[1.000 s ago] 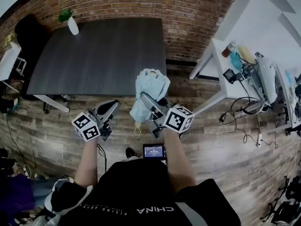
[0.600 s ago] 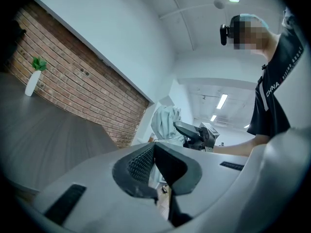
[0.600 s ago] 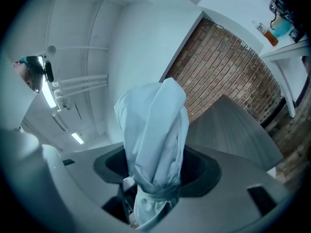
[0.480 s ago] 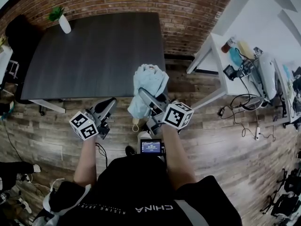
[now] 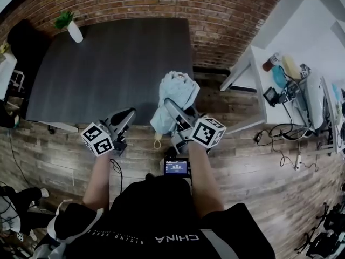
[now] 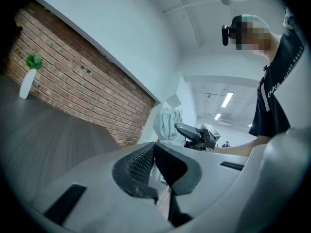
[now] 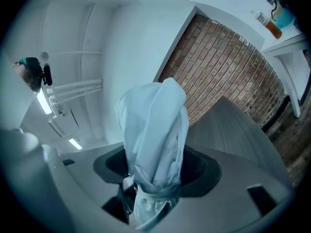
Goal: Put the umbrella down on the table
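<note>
The right gripper [image 7: 154, 181] is clamping the folded pale-blue umbrella [image 7: 155, 125] low on its bundle. Its jaws are pressing on the cloth from both sides, and most of the fabric is rising past them. The left gripper [image 6: 154, 147] is hovering beside it, jaws closed together on nothing. Both are pointing toward the near edge of the dark bench [image 5: 108, 69]. The umbrella is showing against the bench's near right corner, not lying on it. Beyond, the bench top is stretching open, with a white vase [image 5: 75, 32] standing at the far left corner and a brick wall [image 5: 226, 15] running behind the far edge.
</note>
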A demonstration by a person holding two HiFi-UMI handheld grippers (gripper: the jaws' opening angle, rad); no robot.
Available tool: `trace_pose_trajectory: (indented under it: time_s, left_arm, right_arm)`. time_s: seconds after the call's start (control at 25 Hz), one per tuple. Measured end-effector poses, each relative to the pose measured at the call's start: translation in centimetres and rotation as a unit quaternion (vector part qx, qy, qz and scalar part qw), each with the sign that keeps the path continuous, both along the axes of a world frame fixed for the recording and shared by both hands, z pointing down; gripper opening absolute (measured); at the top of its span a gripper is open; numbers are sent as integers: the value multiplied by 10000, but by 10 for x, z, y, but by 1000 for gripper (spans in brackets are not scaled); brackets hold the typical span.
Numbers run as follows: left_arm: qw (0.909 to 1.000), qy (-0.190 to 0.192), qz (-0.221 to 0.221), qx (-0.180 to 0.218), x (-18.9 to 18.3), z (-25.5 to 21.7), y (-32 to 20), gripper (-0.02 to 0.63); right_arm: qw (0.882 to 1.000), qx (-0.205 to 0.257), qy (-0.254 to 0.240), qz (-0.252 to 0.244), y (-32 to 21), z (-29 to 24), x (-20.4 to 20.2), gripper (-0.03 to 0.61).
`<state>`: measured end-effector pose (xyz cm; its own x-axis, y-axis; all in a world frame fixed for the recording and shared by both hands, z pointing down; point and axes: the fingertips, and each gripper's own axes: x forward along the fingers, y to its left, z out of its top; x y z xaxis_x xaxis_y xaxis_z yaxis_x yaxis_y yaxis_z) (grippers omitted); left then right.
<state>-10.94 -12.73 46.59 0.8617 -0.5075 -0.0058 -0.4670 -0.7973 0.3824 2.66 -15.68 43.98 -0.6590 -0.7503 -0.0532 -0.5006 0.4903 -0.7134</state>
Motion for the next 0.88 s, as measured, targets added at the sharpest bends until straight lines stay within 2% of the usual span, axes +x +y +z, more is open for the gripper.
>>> trace_pose_trajectory:
  time_s: [0.52, 0.88]
  left_arm:
    - [9998, -138, -99, 67, 33, -5, -94, 3]
    - [9997, -171, -164, 44, 65, -3, -123, 3]
  right_arm:
    - [9998, 8, -75, -159, -95, 0, 31, 285]
    - [9997, -63, -81, -235, -131, 7, 58, 284]
